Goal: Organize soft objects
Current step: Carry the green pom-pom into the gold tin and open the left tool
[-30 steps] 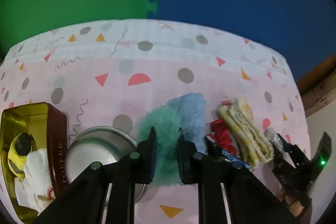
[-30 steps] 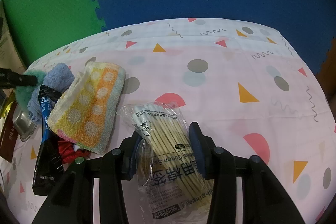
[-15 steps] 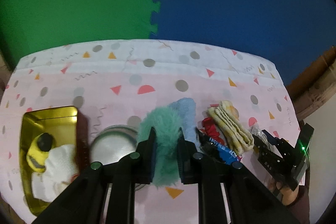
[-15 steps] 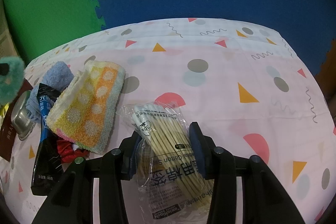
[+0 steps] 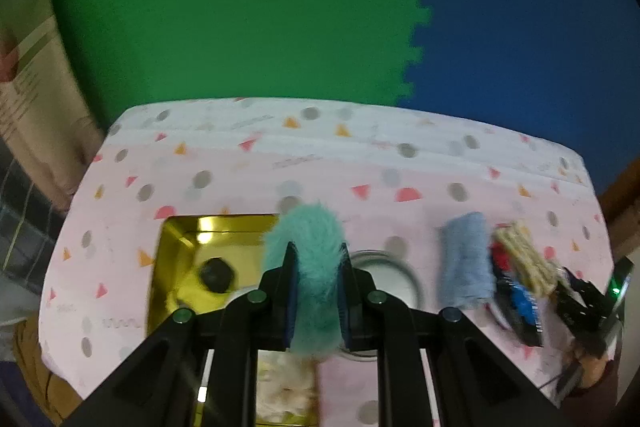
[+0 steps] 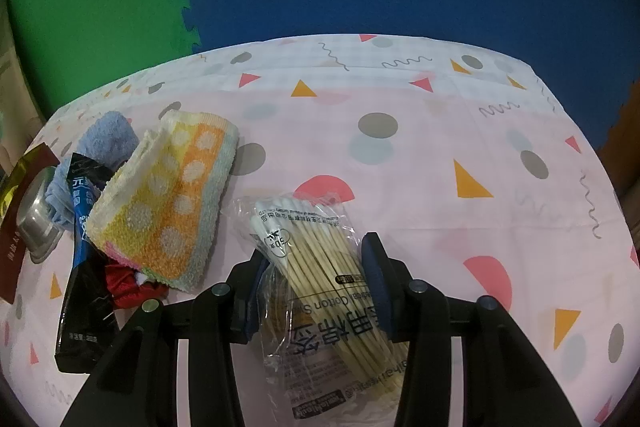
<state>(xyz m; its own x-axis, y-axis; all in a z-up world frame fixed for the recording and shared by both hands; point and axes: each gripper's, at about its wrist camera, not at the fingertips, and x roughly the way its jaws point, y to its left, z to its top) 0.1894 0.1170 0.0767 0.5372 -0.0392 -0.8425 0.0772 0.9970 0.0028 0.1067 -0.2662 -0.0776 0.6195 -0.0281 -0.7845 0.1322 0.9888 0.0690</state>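
Note:
My left gripper (image 5: pixel 316 263) is shut on a fluffy teal cloth (image 5: pixel 310 251) and holds it in the air at the right edge of the gold tin (image 5: pixel 176 239). The tin holds a yellow-and-black toy (image 5: pixel 212 279) and a white cloth (image 5: pixel 280 387). A light blue cloth (image 5: pixel 464 259) and a yellow-orange towel (image 6: pixel 168 195) lie on the table. My right gripper (image 6: pixel 316 259) has its jaws around a bag of cotton swabs (image 6: pixel 320 267) lying on the table; the pads sit beside the bag with small gaps.
A round metal lid (image 5: pixel 384 279) lies right of the tin. A dark blue-black packet (image 6: pixel 84 247) and a red item (image 6: pixel 128 283) lie under the towel. The table has a pink patterned cloth (image 6: pixel 440 147). Green and blue foam mats stand behind.
My left gripper has lifted the teal cloth off the table and carried it left, from beside the blue cloth to the tin's edge. The right gripper has not moved.

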